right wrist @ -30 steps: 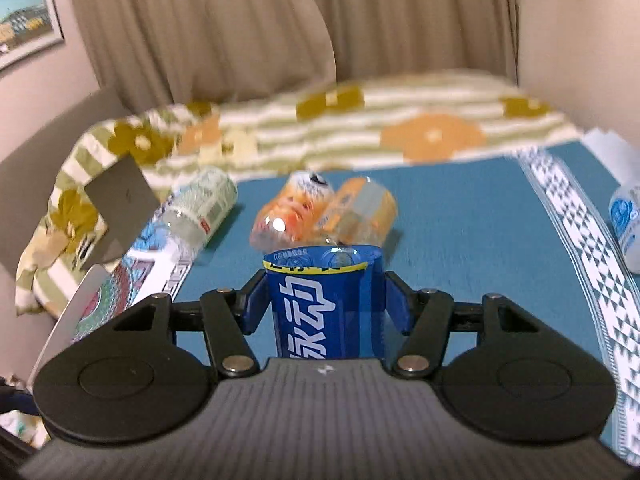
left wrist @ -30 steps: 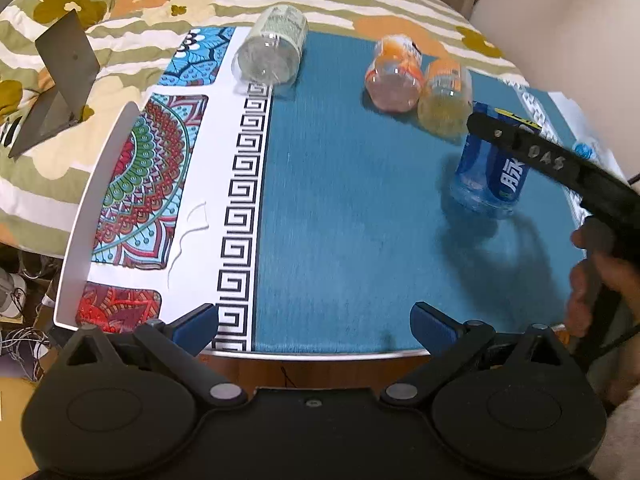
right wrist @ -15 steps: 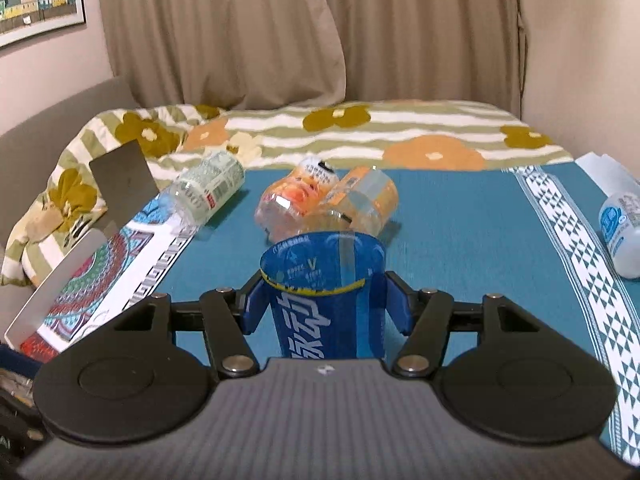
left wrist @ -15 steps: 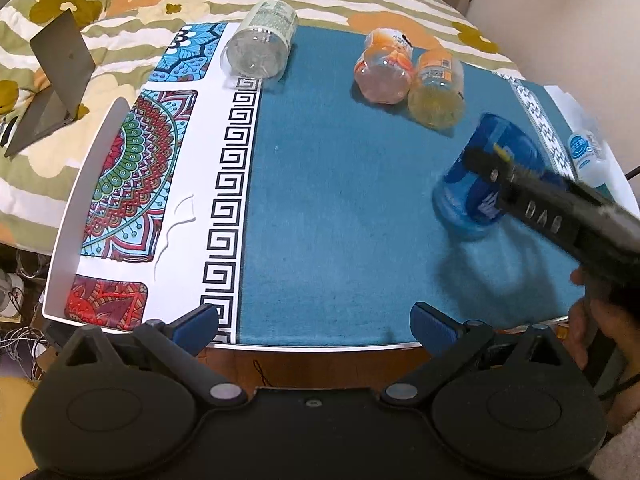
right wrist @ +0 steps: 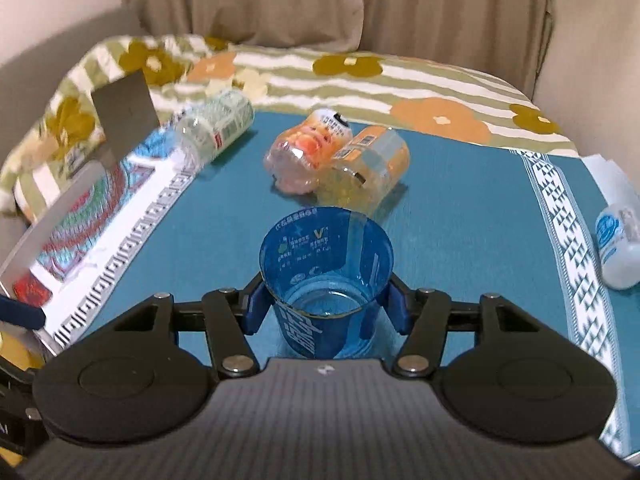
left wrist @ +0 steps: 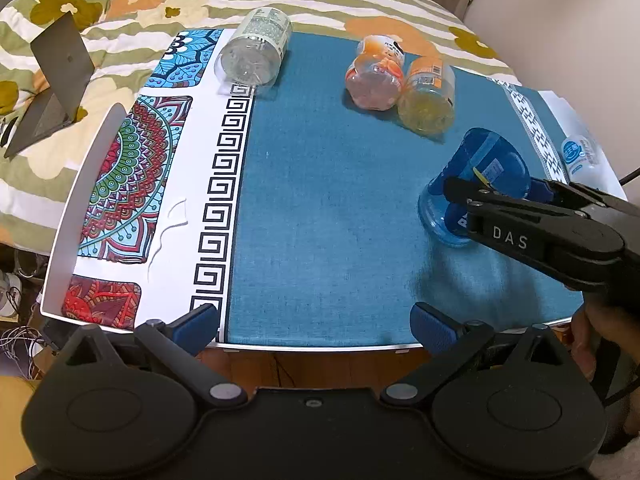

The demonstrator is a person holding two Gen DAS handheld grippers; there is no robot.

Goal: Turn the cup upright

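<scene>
A clear blue plastic cup (right wrist: 326, 276) with white lettering is held between the blue pads of my right gripper (right wrist: 326, 308), which is shut on it. The cup is tilted, its open mouth facing up and away, above the teal tablecloth (right wrist: 460, 208). In the left wrist view the cup (left wrist: 480, 176) sits at the right, tilted, with the right gripper (left wrist: 496, 196) clamped on it just above the cloth. My left gripper (left wrist: 316, 324) is open and empty at the near table edge.
A clear bottle (left wrist: 256, 54) lies at the back left. Two orange bottles (left wrist: 400, 82) lie side by side at the back middle. A small white-blue bottle (left wrist: 580, 158) lies at the right edge. A patterned mat (left wrist: 132, 184) covers the left side.
The right gripper has tipped the cup from mouth-down towards upright, so its open mouth now shows. It has also moved nearer the front of the table. The left gripper stayed open.
</scene>
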